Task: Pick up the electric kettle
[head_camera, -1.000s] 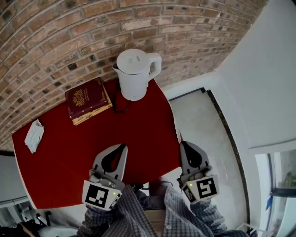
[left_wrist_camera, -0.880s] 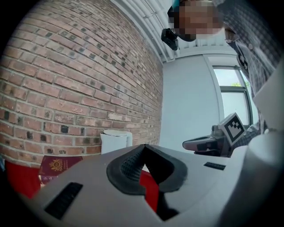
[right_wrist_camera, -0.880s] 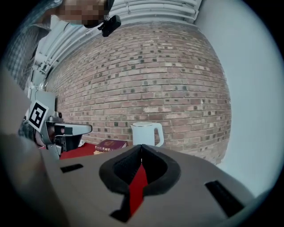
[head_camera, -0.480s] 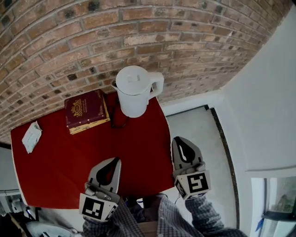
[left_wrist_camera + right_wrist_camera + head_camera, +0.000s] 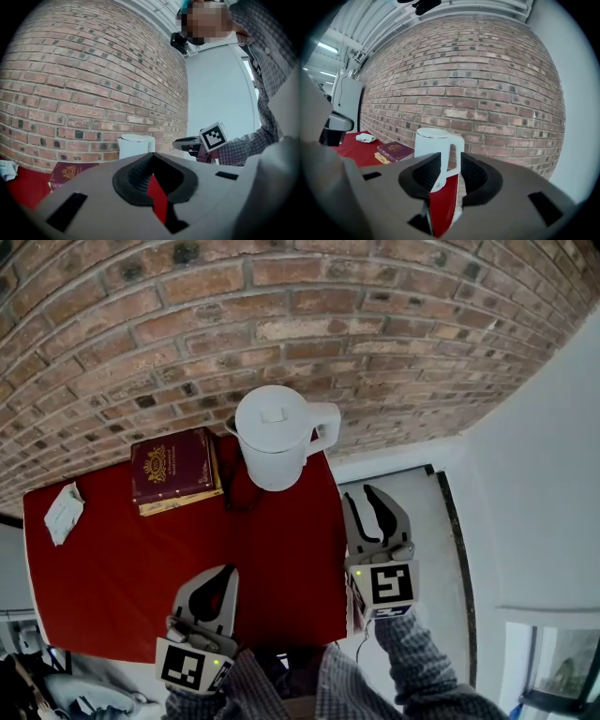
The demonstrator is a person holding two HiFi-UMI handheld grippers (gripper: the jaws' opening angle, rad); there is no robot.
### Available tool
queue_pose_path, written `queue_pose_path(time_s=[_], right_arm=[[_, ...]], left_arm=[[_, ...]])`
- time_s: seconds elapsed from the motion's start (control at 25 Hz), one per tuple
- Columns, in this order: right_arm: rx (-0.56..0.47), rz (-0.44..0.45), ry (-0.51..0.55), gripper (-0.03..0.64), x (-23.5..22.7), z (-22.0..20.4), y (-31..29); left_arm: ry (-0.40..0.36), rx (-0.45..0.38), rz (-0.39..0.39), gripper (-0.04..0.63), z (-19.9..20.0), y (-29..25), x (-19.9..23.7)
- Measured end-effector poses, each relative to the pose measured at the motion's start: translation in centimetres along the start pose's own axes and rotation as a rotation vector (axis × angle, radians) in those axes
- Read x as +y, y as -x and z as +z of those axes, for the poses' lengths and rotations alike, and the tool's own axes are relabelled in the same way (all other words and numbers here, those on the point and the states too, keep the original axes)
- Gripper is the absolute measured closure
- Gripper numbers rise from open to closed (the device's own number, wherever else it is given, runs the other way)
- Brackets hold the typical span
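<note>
White kettle [image 5: 272, 439]: untouched, far right on red table [image 5: 141, 559], against brick wall [image 5: 281, 315] | right gripper [image 5: 367, 495]: jaws opening, empty, short of the handle | left gripper [image 5: 229, 571]: clenched, empty, near edge | remaining: reach, grasp handle, lift

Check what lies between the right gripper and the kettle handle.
Nothing. The head view shows only a bare corner of the red table and floor between the right gripper, its jaws opening and empty, and the handle of the electric kettle.
</note>
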State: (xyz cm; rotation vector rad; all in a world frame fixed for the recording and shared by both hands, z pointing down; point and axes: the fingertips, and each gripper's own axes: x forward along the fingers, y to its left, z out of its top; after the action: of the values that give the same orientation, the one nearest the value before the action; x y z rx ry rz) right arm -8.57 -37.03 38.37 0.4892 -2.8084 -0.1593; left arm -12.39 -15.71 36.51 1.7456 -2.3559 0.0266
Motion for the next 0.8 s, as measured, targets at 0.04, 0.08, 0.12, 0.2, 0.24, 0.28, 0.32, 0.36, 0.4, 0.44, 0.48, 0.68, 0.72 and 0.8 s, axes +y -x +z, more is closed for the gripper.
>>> queue_pose_path(time_s=[0.04,0.08,0.12,0.2,0.24,0.28,0.32,0.36,0.4,0.44,0.48,0.68,0.72,0.8], right_arm=[[-0.002,0.004,0.001,0.491,-0.3,-0.1,-0.8],[-0.004,0.006,0.001,0.485,-0.7,-0.2,-1.5],[-0.003,0.008,0.003,0.485,-1.1,-0.3,-2.3],[0.003,0.016,0.006,0.482,-1.7,-0.6,-3.8],[0.007,0.021,0.010,0.476,-1.9,-0.7,-4.5],[0.012,0.025,0.016,0.472,-2.1,-0.9,-5.3],[0.016,0.029,0.022,0.467,-2.2,-1.1,-6.1],[0.017,0.032,0.027,0.462,-2.4,-1.2,-6.8],[0.018,0.033,0.031,0.458,-2.5,-1.3,-7.5],[0.018,0.032,0.034,0.454,-2.6,-1.4,-8.2],[0.020,0.032,0.036,0.449,-2.6,-1.5,-8.8],[0.049,0.035,0.053,0.431,-2.7,-2.3,-11.8],[0.055,0.032,0.056,0.428,-2.7,-2.4,-12.4],[0.066,0.026,0.055,0.423,-2.9,-2.7,-13.5]], left_arm=[[-0.001,0.004,0.007,0.591,-0.1,-0.2,0.1],[0.002,0.008,0.014,0.591,-0.1,-0.5,0.1],[0.006,0.011,0.021,0.591,-0.2,-0.7,0.1],[-0.002,0.000,0.032,0.591,-0.2,-1.0,0.3],[-0.003,-0.001,0.038,0.591,-0.3,-1.1,0.3],[0.002,0.002,0.044,0.591,-0.3,-1.3,0.4],[0.008,0.003,0.047,0.591,-0.5,-1.4,0.5],[0.016,0.004,0.049,0.591,-0.6,-1.5,0.6],[0.026,0.004,0.052,0.591,-0.8,-1.6,0.7],[0.034,0.005,0.056,0.591,-0.9,-1.6,0.7],[0.042,0.011,0.060,0.591,-1.1,-1.7,0.8],[0.066,0.035,0.086,0.591,-1.7,-1.8,1.1],[0.066,0.038,0.091,0.591,-1.7,-1.8,1.3],[0.065,0.038,0.104,0.591,-1.7,-1.8,1.6]])
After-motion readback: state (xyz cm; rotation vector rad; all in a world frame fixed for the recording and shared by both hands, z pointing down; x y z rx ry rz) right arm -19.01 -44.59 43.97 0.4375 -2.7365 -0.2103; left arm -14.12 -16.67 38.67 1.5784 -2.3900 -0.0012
